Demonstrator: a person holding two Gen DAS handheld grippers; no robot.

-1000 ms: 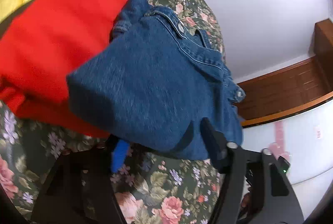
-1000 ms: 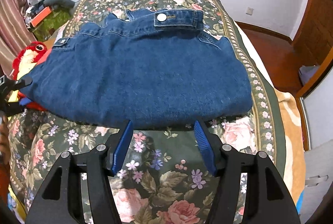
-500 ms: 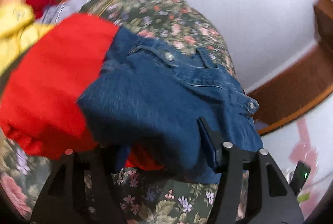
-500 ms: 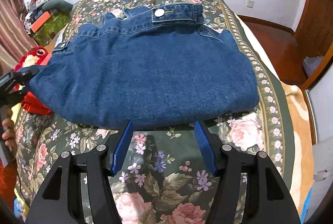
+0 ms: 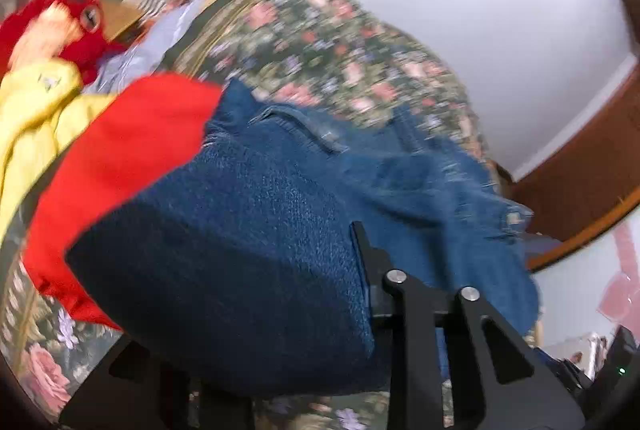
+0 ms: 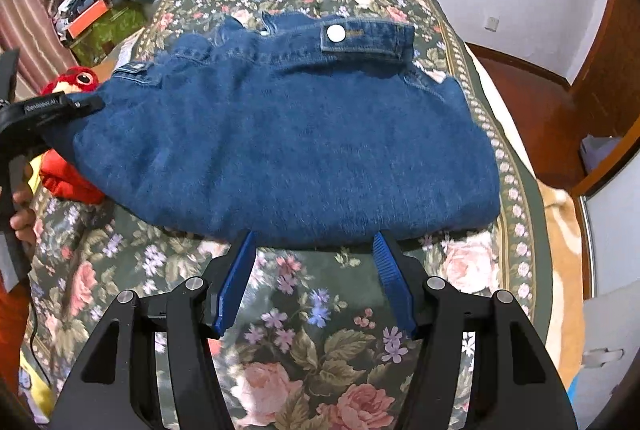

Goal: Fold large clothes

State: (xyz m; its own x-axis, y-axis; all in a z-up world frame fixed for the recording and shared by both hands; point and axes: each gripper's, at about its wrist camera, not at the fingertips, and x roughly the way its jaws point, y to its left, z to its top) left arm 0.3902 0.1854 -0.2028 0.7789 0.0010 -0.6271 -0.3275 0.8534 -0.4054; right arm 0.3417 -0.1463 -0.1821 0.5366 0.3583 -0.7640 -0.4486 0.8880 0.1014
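left tool (image 6: 86, 104) just closed, pinching denim jacket (image 6: 288, 134) corner on bed (image 6: 320, 350); right tool (image 6: 314, 244) half open, holding nothing.

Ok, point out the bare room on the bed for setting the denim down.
Free: the floral bedspread between the folded denim garment and the right gripper, and the strip beyond its button tab toward the wall. Crowded: the denim's left end, with the red garment and left gripper.

We are carrying two black angular plastic grippers: the right gripper (image 6: 314, 242) is showing ribbed blue pads (image 6: 234, 286) and silver screws; the left gripper (image 6: 60, 106) is bearing small white lettering.
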